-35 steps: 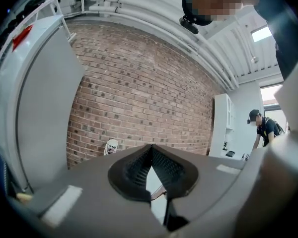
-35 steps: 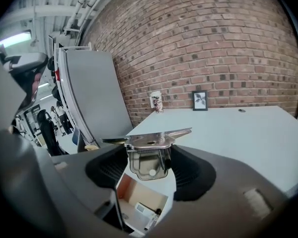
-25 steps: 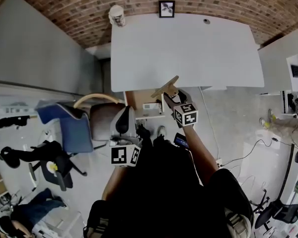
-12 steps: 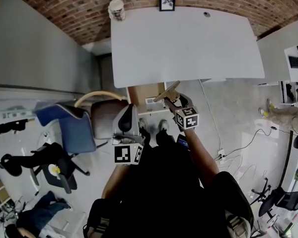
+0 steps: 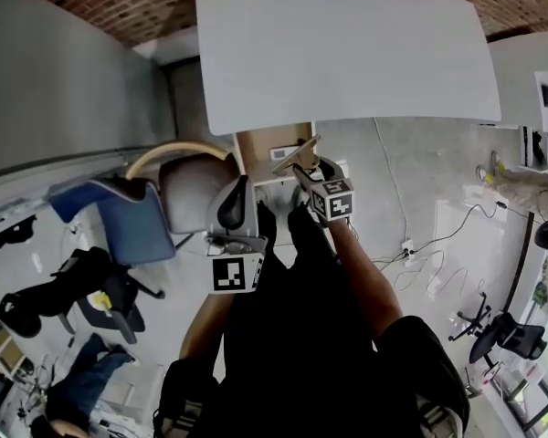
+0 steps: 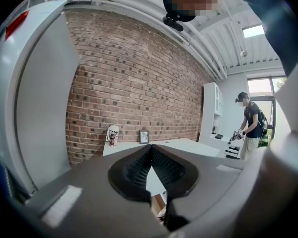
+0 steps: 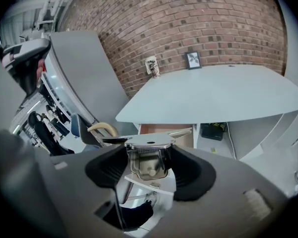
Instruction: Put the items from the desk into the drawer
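Observation:
My right gripper (image 5: 303, 170) is shut on a wooden clipboard (image 5: 298, 154) and holds it tilted over the open drawer (image 5: 258, 146) under the white desk (image 5: 347, 53). In the right gripper view the clipboard's metal clip (image 7: 147, 165) sits between the black pads (image 7: 191, 175), with the drawer (image 7: 161, 129) just beyond. My left gripper (image 5: 241, 188) hangs lower left of the drawer, beside a chair, shut with nothing in it. In the left gripper view its jaws meet at the tips (image 6: 150, 150). A cup (image 7: 151, 66) and a small picture frame (image 7: 192, 59) stand at the desk's far edge by the brick wall.
A grey chair with a curved wooden back (image 5: 187, 185) stands left of the drawer, and a blue chair (image 5: 119, 222) is further left. A grey partition (image 5: 64, 71) runs along the left. Cables (image 5: 420, 245) lie on the floor at right. Another person (image 6: 251, 125) stands far off.
Both grippers have come down and moved toward the drawer. The clipboard now hangs right over the drawer's front. The desk has slid up in the head view.

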Available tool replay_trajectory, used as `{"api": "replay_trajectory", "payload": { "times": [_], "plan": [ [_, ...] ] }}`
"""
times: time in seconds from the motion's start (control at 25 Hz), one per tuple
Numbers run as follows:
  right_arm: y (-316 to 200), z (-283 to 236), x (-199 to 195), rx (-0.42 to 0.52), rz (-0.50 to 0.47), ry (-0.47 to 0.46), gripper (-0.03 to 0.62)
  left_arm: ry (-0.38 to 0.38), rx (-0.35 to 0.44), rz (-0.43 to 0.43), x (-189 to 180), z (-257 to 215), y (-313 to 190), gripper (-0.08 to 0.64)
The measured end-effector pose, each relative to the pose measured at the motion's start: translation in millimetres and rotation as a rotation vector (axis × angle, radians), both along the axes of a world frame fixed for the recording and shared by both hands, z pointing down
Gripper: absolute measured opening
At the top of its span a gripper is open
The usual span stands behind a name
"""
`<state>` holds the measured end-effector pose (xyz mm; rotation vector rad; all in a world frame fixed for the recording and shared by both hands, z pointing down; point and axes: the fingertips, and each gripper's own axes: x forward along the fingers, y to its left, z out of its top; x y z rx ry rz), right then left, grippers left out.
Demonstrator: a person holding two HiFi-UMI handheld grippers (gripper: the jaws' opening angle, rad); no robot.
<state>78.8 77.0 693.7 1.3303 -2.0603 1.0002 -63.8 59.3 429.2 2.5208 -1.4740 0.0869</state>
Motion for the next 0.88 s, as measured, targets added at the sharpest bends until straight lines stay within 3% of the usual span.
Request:
{"api": "replay_trajectory", "payload": {
  "times": [0.24,0.52,0.88],
  "plan": [
    [8.4,68.1,-21.3,-0.136,0.037,0.019,0.272,0.012,-0.028,0.021,-3.8,40.1,-12.6,0.02],
    [19.9,137.6,-17.6,-0.264,0.109,0.066,0.272,0.027,-0.09,0.005,-0.5,96.6,-22.3,0.02],
    [25.7,202.8,-24.6,-0.403,0.12,0.098,0.272,0.012,-0.144,0.017,-5.0,144.0,-20.8,0.02]
  ]
}}
